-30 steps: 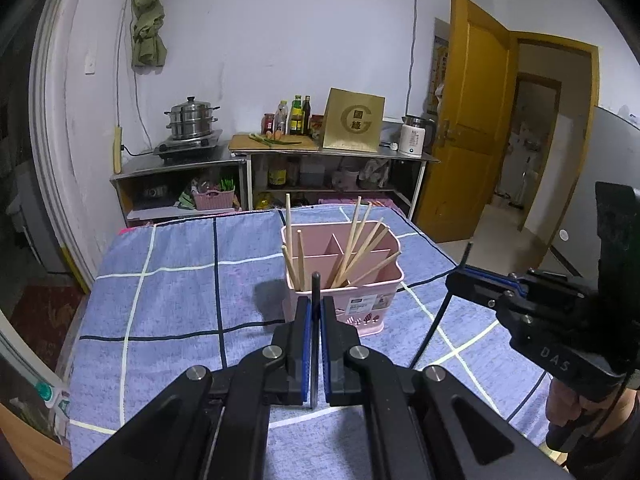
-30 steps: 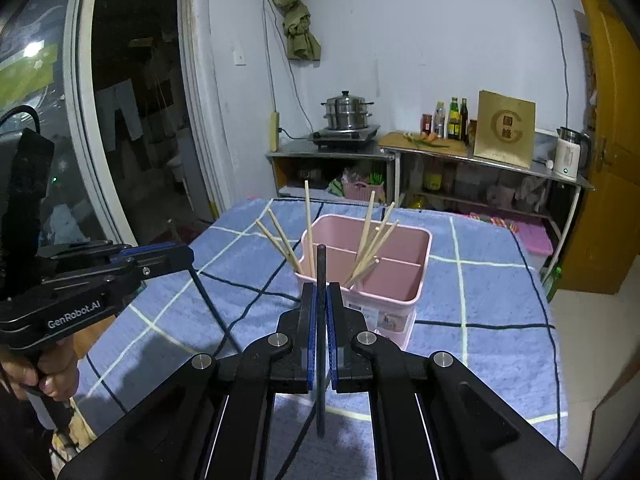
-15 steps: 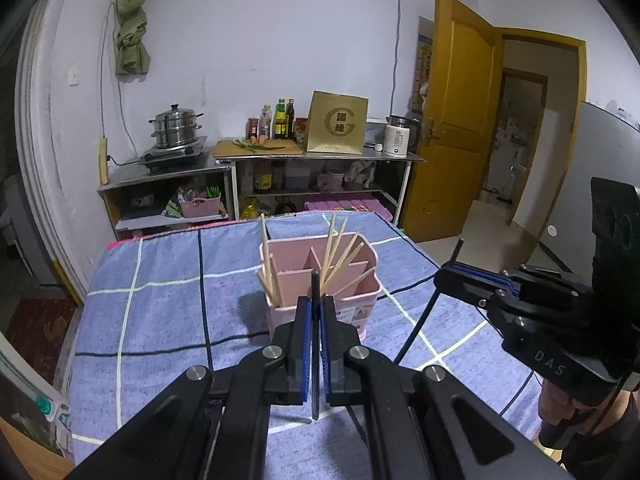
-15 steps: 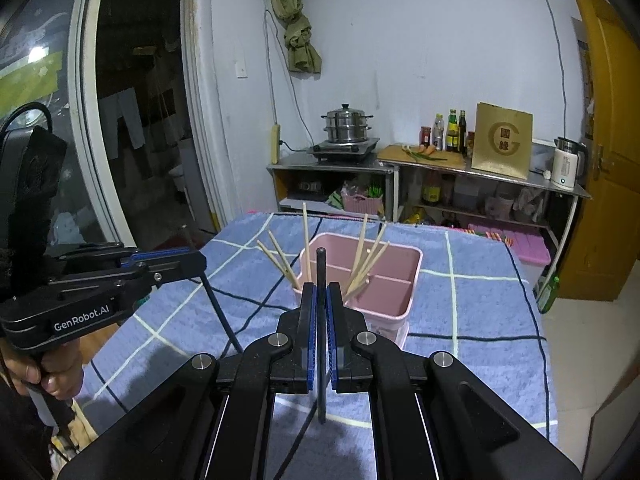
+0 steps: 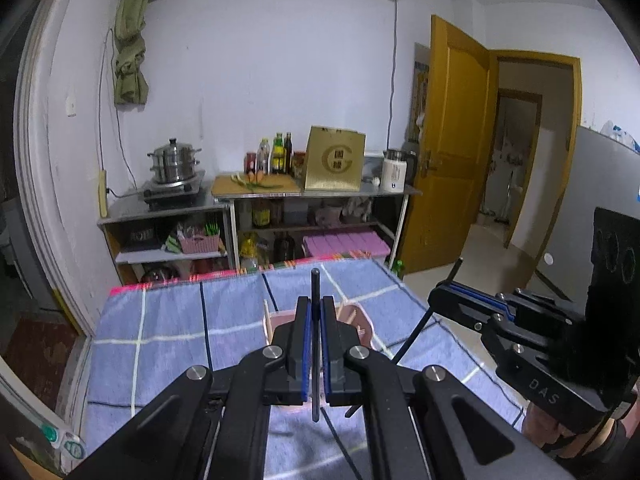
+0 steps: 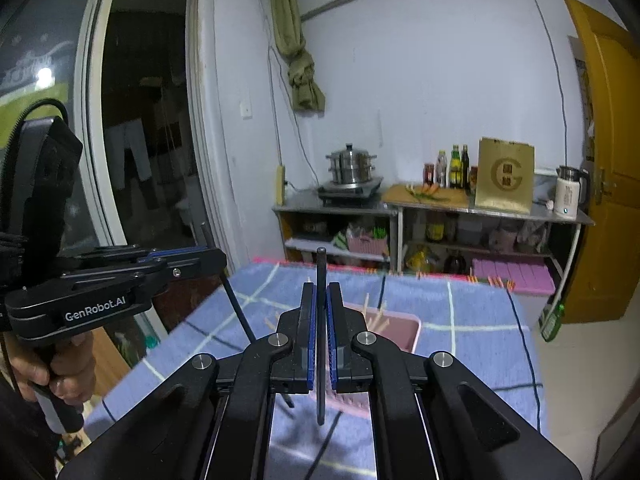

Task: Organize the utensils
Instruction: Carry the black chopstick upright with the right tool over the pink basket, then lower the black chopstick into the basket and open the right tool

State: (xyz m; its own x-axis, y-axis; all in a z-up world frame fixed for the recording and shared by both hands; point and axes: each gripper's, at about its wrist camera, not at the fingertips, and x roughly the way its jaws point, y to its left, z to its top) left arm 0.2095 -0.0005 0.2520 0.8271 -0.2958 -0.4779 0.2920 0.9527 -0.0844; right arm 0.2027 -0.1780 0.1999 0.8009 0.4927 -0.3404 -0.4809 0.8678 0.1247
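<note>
While both claws hang above the table, each is clamped on one black chopstick. Left claw: pads pinched on an upright black chopstick, directly over the pink utensil holder. Right claw: pads pinched on a second black chopstick, also upright, in front of the same holder. Holder contents: wooden chopsticks, count unclear, probably several, mostly hidden behind the claws. Beyond the holder: steamer pot on a shelf unit.
</note>
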